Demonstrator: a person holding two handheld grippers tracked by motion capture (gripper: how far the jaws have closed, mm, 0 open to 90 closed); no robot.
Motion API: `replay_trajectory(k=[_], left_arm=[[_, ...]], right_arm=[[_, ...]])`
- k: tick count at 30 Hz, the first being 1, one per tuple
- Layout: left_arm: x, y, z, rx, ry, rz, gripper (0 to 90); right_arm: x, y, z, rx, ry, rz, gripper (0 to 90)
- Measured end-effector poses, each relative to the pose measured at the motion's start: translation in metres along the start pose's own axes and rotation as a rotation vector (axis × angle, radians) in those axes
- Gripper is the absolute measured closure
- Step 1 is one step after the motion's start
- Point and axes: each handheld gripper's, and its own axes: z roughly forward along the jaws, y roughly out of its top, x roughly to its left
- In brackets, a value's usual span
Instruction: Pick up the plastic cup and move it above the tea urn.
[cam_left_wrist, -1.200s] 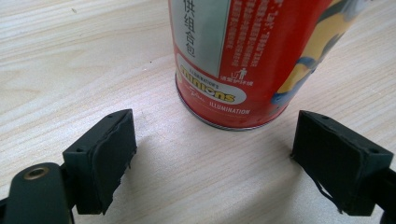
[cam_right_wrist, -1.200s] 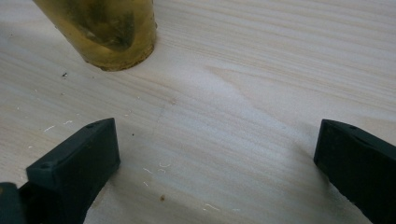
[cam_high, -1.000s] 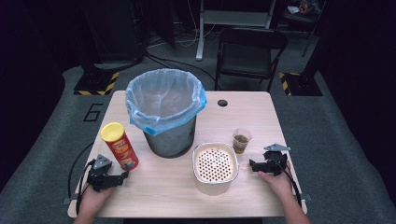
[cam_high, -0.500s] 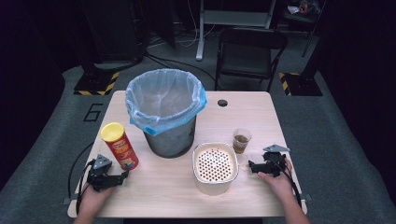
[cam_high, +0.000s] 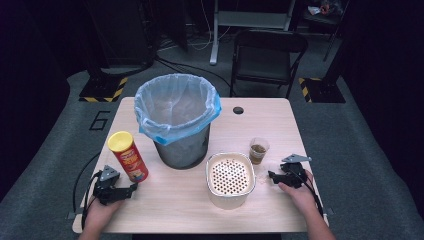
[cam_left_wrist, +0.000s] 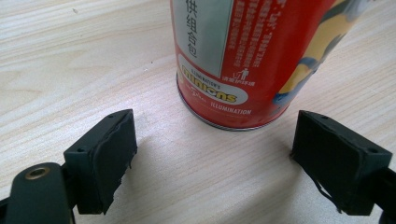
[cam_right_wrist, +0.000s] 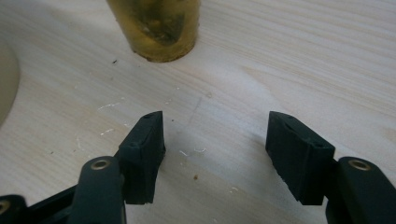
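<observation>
Nothing on the table (cam_high: 280, 125) has shifted; only the right gripper (cam_right_wrist: 212, 140) has just been narrowing its jaws, which are parted and empty near the cup (cam_right_wrist: 156, 28). Upright can (cam_high: 128, 156), lid up, stands just before the left gripper (cam_left_wrist: 212, 154), gaping, empty.

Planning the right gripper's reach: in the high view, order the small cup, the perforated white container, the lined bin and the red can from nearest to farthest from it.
From the right gripper:
1. Small cup, just ahead, slightly left.
2. Perforated white container, directly left.
3. Lined bin, table centre, farther back.
4. Red can, far left, by the left gripper.
</observation>
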Motion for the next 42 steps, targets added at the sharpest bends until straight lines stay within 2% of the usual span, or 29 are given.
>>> replay_trajectory(k=[1,2,4,7,9,10,12,14,17,18,21,24,33,42], left_arm=[[0.0,0.0,0.0,0.0,0.0,0.0,13.6],[0.0,0.0,0.0,0.001,0.0,0.001,13.6],[0.0,0.0,0.0,0.002,0.003,0.006,13.5],[0.0,0.0,0.0,-0.002,0.004,0.007,13.5],[0.0,0.0,0.0,0.0,0.003,0.006,13.5],[0.0,0.0,0.0,0.0,0.004,0.006,13.5],[0.0,0.0,0.0,-0.004,0.005,0.008,13.6],[0.0,0.0,0.0,0.0,0.003,0.005,13.5],[0.0,0.0,0.0,-0.001,0.005,0.008,13.6],[0.0,0.0,0.0,-0.005,0.006,0.007,13.6],[0.0,0.0,0.0,-0.005,0.006,0.008,13.6],[0.0,0.0,0.0,-0.001,0.004,0.007,13.6],[0.0,0.0,0.0,-0.002,0.005,0.007,13.6],[0.0,0.0,0.0,0.0,0.003,0.005,13.6]], right_arm=[[0.0,0.0,0.0,0.0,0.0,0.0,36.3],[0.0,0.003,-0.003,0.005,0.021,-0.012,38.4],[0.002,0.007,-0.007,-0.008,0.055,-0.004,38.5],[0.006,0.017,-0.017,-0.065,0.051,-0.029,36.3],[0.007,0.023,-0.021,-0.093,0.076,-0.035,34.4],[0.008,0.028,-0.024,-0.11,0.081,-0.063,32.7],[0.009,0.032,-0.026,-0.118,0.09,-0.067,31.7],[0.009,0.039,-0.03,-0.13,0.118,-0.08,29.5],[0.01,0.046,-0.032,-0.156,0.128,-0.085,26.0],[0.01,0.051,-0.029,-0.154,0.142,-0.083,24.3],[0.01,0.054,-0.025,-0.161,0.138,-0.09,23.6],[0.011,0.057,-0.019,-0.163,0.155,-0.092,23.2],[0.019,0.067,0.001,-0.139,0.147,-0.113,21.3],[0.019,0.071,0.018,-0.153,0.145,-0.091,24.6]])
